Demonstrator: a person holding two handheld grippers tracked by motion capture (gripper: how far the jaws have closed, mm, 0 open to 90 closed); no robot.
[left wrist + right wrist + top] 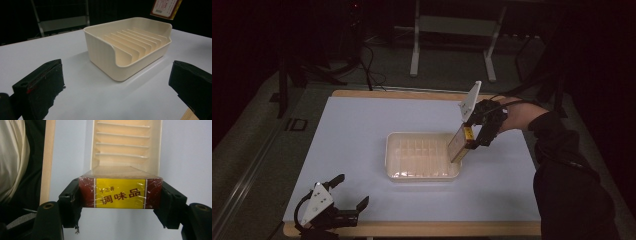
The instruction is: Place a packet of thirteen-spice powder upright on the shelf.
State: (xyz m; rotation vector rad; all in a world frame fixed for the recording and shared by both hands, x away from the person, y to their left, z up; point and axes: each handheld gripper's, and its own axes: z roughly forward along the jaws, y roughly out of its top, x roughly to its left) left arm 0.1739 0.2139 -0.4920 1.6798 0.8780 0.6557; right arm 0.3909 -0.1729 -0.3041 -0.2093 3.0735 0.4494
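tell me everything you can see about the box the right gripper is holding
The box is a flat rectangular packet wrapped in shiny clear film, dark red with a yellow end panel bearing dark printed characters. The right gripper clamps its two narrow sides between black jaws. In the high view the box hangs tilted, lower end over the right end of the cream slotted tray; whether it touches the tray cannot be told. Its far end also shows in the left gripper view.
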